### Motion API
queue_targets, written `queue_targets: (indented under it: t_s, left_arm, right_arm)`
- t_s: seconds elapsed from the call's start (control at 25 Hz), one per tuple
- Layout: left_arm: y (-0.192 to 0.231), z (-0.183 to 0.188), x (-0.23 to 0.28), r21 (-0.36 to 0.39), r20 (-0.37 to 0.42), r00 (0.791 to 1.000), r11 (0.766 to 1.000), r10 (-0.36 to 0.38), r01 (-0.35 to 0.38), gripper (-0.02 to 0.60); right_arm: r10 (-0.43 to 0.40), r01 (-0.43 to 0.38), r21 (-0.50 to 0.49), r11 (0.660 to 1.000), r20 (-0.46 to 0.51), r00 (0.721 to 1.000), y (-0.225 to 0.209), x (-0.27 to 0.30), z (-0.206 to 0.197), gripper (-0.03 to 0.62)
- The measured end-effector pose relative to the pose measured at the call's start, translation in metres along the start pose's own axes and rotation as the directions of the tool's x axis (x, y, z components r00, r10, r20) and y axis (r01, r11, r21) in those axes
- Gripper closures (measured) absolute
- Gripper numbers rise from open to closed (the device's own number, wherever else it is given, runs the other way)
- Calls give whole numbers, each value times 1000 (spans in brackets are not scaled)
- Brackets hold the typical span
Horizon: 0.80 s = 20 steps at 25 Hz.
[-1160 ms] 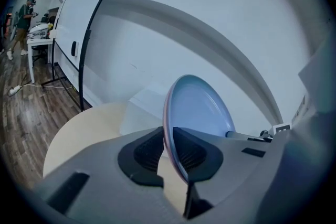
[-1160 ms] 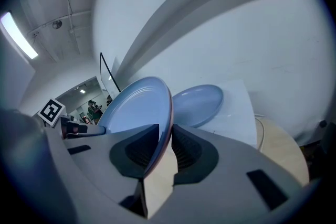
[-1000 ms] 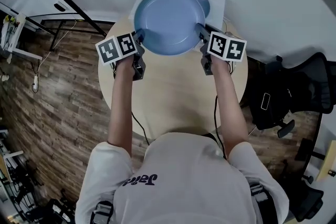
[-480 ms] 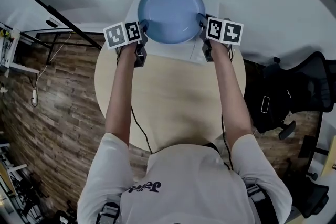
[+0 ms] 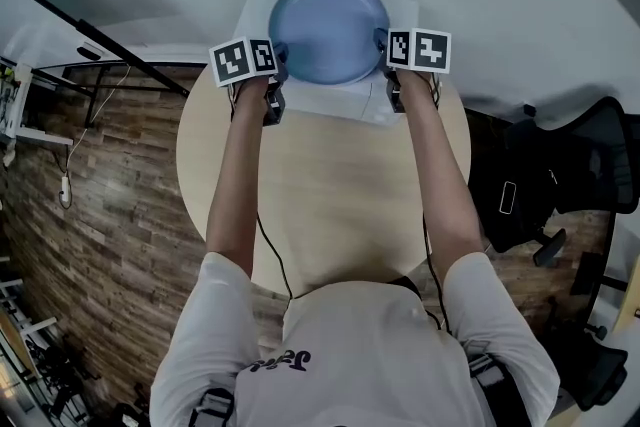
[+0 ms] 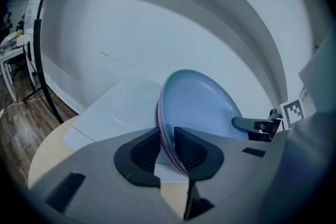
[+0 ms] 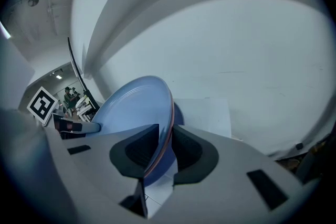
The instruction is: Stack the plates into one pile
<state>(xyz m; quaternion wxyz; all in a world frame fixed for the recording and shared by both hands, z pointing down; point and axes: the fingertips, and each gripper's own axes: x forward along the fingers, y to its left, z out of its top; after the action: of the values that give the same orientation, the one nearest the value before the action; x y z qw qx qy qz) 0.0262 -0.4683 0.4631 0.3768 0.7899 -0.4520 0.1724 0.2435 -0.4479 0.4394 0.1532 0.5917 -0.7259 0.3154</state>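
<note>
Round pale-wood table (image 5: pixel 330 205), white sheet (image 5: pixel 340 101) at its far edge: plate transfer.
Plain glossy blue plate (image 5: pixel 328 27), shallow with a raised rim, is held over the sheet. Right gripper (image 5: pixel 381 44) is clamped on its right rim; left gripper (image 5: pixel 278 66) has the left rim between pads, jaws beginning to open. Shirt print is unreadable. A second ago the plate sat nearer the person, with a second plate showing behind it; that one is now covered.

Overhead, two close-ups; shared plate (image 5: pixel 328 27)
</note>
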Motion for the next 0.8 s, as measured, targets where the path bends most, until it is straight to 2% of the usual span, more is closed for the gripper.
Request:
queue_targets:
  t_s: [0.2,0.36,0.4,0.48,0.52,0.56,0.6,0.68,0.8]
  left_arm:
    - [2,5,5,28,24,1000,999,14,-15,502]
    - [-3,7,7,75,32,999,997,-13,11,475]
    - [-4,7,6,76,38,999,997,-28,25,454]
    - [-5,7,3,69,56,997,996,-53,49,369]
    - [-5,7,0,66,67,996,996,-58,54,353]
    - [-4,6,-3,61,77,995,997,-60,55,349]
    - [-3,6,-7,56,87,994,997,-61,56,343]
    - [-2,4,-14,48,103,993,997,-65,61,333]
    - [-7,-4,-27,48,122,989,996,-82,76,331]
  right_arm:
    - [-53,51,-52,997,-39,998,-8,10,-11,492]
    - [-96,93,-91,991,-26,995,-14,11,-12,482]
    - [-98,95,-99,990,-26,995,-13,11,-12,482]
    - [-106,102,-129,986,-23,994,-11,9,-12,449]
    - [-118,115,-144,983,-14,993,-12,7,-12,440]
    - [-138,137,-156,978,0,990,-13,4,-11,391]
    - [-159,160,-167,973,16,987,-15,1,-9,370]
    - [-183,188,-186,964,45,982,-16,-7,-5,362]
    - [-171,187,-197,962,97,981,-11,-24,-3,362]
